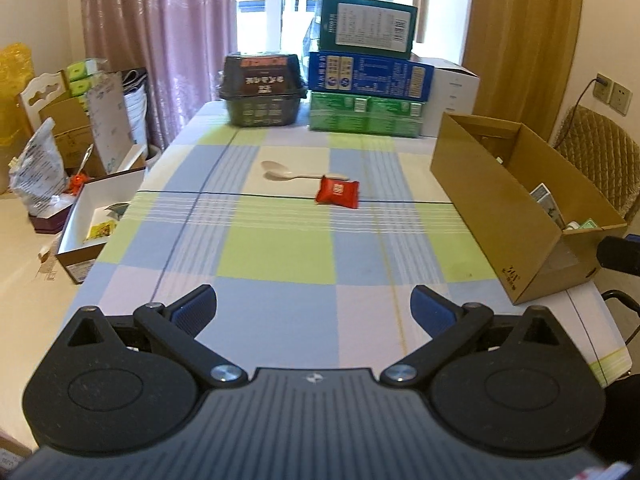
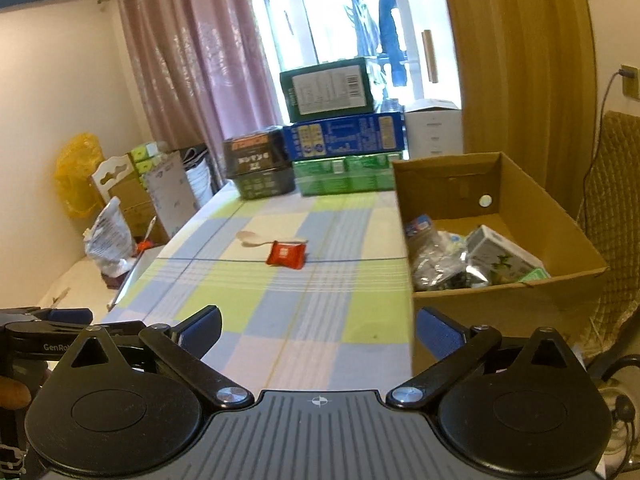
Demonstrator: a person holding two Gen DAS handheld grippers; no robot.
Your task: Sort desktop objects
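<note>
- Left claw [image 1: 314, 312]: lower centre of the left wrist view, jaws spread wide, nothing between the blue-padded fingers [image 1: 194, 308]; it hovers above the near end of the counter.
- Right claw [image 2: 318, 330]: lower centre of the right wrist view, jaws likewise spread and empty; its right finger sits in front of the near wall of the carton.
- Counter [image 1: 280, 248]: covered with a blue, green and white checked cloth, filling the middle of both views.
- Small red foil snack packet [image 1: 337, 192]: lies flat on the cloth, centre of the left wrist view, slightly right of middle; in the right wrist view it appears at centre, left of the carton [image 2: 286, 255].
- White plastic spoon [image 1: 280, 171]: lies on the cloth just behind the packet, bowl toward the left; the packet overlaps the handle end.
- Open brown cardboard carton [image 1: 480, 200]: stands on the right side of the counter, well apart from the packet. The right wrist view shows it holding clear and silver wrappers [image 2: 440, 260] and a pale green-printed box [image 2: 504, 252].
- Stack of three printed boxes [image 1: 368, 68]: far end of the counter, upper centre; dark green on blue on light green.
- Dark lidded plastic container [image 1: 262, 88]: just left of the stack.
- White box [image 1: 454, 92]: just right of the stack.
</note>
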